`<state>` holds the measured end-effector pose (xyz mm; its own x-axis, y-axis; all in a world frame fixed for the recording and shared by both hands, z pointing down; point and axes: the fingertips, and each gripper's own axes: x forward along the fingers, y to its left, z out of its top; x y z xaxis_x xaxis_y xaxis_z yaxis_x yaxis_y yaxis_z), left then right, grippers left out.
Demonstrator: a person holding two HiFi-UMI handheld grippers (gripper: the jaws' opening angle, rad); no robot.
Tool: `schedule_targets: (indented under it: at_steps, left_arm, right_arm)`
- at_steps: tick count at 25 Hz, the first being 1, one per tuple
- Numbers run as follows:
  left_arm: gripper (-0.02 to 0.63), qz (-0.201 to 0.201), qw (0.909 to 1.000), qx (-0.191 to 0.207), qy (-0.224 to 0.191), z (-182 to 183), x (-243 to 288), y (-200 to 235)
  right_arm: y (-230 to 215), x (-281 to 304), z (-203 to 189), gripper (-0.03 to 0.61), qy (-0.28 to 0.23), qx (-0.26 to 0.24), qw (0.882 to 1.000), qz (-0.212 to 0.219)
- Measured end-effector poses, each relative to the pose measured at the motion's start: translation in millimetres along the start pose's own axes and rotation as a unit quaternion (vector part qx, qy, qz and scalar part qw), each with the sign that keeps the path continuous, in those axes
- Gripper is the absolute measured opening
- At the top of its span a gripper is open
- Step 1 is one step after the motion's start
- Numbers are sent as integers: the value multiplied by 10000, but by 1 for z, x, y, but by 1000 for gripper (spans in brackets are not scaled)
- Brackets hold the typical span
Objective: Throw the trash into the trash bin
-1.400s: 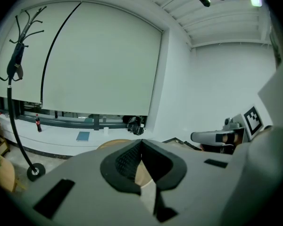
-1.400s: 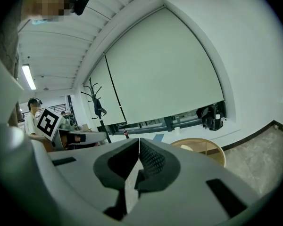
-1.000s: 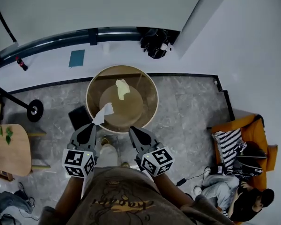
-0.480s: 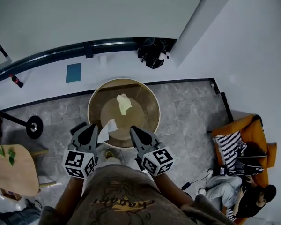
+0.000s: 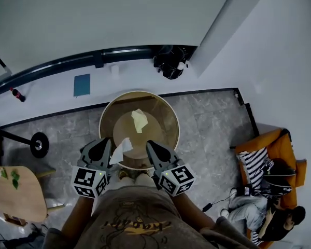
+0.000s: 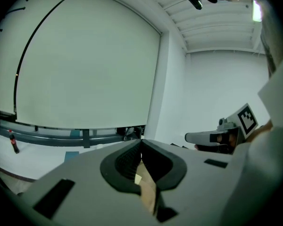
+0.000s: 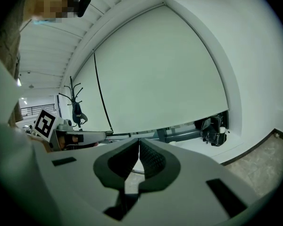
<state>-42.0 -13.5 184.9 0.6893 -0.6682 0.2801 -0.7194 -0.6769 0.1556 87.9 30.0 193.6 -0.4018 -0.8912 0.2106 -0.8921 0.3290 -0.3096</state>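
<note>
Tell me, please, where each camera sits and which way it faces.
Head view: on the person's head, looking steeply down into the trash bin; shows shirt, left gripper with a tissue, right gripper.
Left gripper view: on that gripper, facing the white wall; own fingers shut on the tissue.
Right gripper view: likewise; own fingers shut, empty.
Shared: each gripper view shows the other gripper.

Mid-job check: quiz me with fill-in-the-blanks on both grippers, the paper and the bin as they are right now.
The left gripper is ___ on the paper scrap.
The right gripper, jaws together, holds ___.
Inside the round trash bin lies ___ yellowish crumpled piece.
Missing words: shut; nothing; one.
</note>
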Motion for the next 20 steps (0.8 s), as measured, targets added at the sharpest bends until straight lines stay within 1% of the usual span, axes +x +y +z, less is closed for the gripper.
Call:
schedule_targets:
  at_steps: [4, 11, 20]
  left_arm:
    - [17, 32, 10000, -58, 11, 0, 6, 4]
    - [17, 132, 9997, -142, 132, -12, 21, 13]
    - [17, 292, 9987, -363, 193, -39, 41, 31]
  right_arm:
    - [-5, 9, 1, 20, 77, -5, 10000, 55]
    - [-16, 23, -5, 20, 190, -19, 9997, 164]
    - [-39, 40, -27, 20, 450, 50, 9989, 159]
